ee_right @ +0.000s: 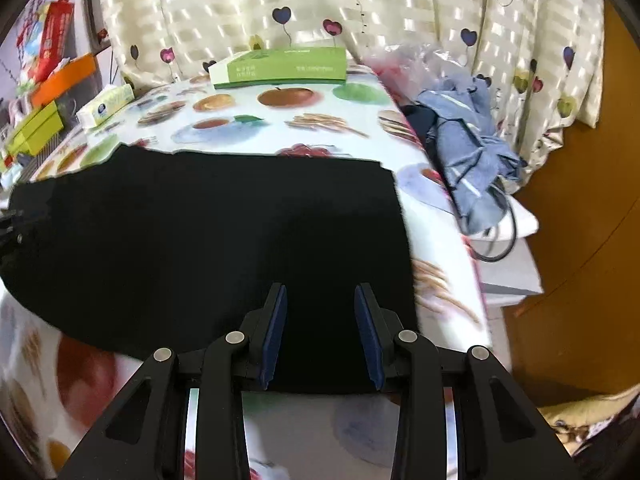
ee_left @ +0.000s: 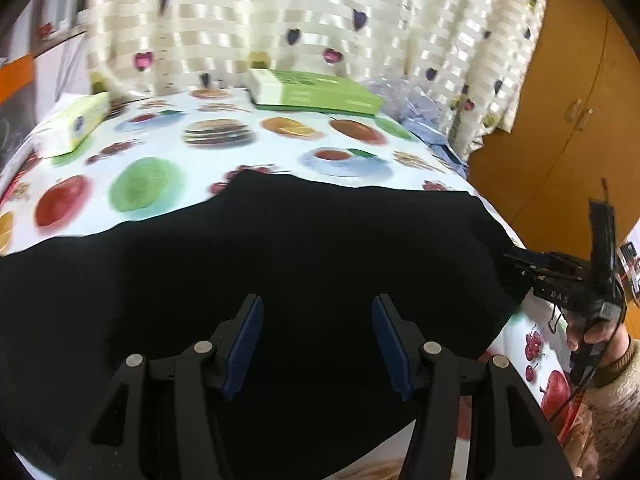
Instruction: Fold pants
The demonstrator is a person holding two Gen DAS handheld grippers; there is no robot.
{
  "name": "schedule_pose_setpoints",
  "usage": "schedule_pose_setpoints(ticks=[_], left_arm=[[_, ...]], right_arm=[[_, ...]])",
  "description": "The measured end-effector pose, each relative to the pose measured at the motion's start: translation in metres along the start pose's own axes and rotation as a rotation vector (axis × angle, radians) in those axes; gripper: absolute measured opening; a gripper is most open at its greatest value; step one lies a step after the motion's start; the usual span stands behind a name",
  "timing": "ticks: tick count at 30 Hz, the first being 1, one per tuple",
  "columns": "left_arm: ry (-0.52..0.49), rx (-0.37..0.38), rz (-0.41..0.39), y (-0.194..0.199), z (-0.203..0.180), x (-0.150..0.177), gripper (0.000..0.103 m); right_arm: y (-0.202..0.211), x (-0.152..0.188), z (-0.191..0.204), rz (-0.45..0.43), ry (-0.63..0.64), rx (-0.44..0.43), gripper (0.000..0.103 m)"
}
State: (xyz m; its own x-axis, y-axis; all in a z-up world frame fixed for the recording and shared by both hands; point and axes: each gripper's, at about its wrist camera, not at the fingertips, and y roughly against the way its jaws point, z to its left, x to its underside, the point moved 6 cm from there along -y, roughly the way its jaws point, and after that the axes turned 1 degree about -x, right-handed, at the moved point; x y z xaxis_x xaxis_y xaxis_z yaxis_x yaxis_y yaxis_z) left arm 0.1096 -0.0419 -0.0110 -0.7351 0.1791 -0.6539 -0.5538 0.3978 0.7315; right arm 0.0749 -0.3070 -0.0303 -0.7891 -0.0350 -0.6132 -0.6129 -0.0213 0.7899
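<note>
The black pants (ee_left: 280, 248) lie flat on the table with the fruit-print cloth (ee_left: 152, 152); they also show in the right wrist view (ee_right: 224, 232). My left gripper (ee_left: 317, 308) is open and empty, hovering over the near part of the pants. My right gripper (ee_right: 320, 296) is open and empty over the pants' right part, near their right edge. The right gripper also shows in the left wrist view (ee_left: 560, 280), held by a hand beside the pants' right edge. Part of the left gripper's body (ee_right: 10, 224) shows at the left edge of the right wrist view.
A green box (ee_right: 280, 66) and a tissue pack (ee_right: 106, 104) stand at the table's back. A crumpled blue garment (ee_right: 468, 140) and a plastic bag (ee_right: 404, 60) lie at the right. A heart-print curtain (ee_right: 320, 0) hangs behind. A wooden cabinet (ee_left: 560, 120) stands right.
</note>
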Motion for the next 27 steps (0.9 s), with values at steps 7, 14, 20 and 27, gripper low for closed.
schedule_pose_setpoints(ticks=[7,14,20,27], left_arm=[[-0.047,0.044,0.042,-0.027,-0.029,-0.006,0.059],[-0.092,0.085,0.057,-0.038,-0.059,-0.009,0.059],[-0.092,0.092,0.066,-0.045,-0.07,-0.009,0.059],[-0.114,0.113,0.07,-0.049,-0.083,-0.01,0.06]], right_arm=[[0.012,0.014,-0.043,-0.001,-0.138,0.015,0.04],[0.013,0.014,-0.031,0.0,-0.121,-0.013,0.04],[0.017,0.014,-0.035,-0.012,-0.15,-0.033,0.04],[0.02,0.024,-0.037,-0.007,-0.211,-0.032,0.061]])
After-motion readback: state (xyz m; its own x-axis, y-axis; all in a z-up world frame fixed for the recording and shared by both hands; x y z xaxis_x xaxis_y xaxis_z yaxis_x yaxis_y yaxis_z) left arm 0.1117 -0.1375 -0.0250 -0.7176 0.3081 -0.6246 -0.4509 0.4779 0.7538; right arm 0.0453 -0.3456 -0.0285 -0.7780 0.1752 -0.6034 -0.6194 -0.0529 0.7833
